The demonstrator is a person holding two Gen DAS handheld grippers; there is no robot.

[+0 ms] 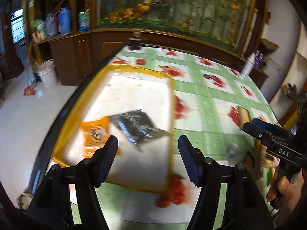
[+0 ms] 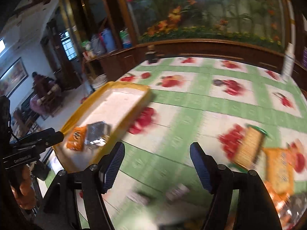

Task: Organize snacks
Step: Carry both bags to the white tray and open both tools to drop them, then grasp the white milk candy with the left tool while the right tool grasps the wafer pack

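Both tongs, left tongs (image 1: 147, 159) and right tongs (image 2: 157, 166), hung open and empty, since the orange snack packet (image 1: 94, 134) and crinkly black pouch (image 1: 137, 126) already lay sorted inside the yellow-rimmed shallow tray (image 1: 134, 70).

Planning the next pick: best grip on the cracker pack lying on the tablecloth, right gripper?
Probably pinch the cracker pack across its narrow width near the middle, coming from above. It lies flat and elongated, and an orange packet crowds its near end. Right gripper is open and empty.

Orange packet (image 1: 94, 134) and dark packet (image 1: 137, 126) lie overlapping in the yellow-rimmed tray (image 1: 170, 115) — others lie outside.
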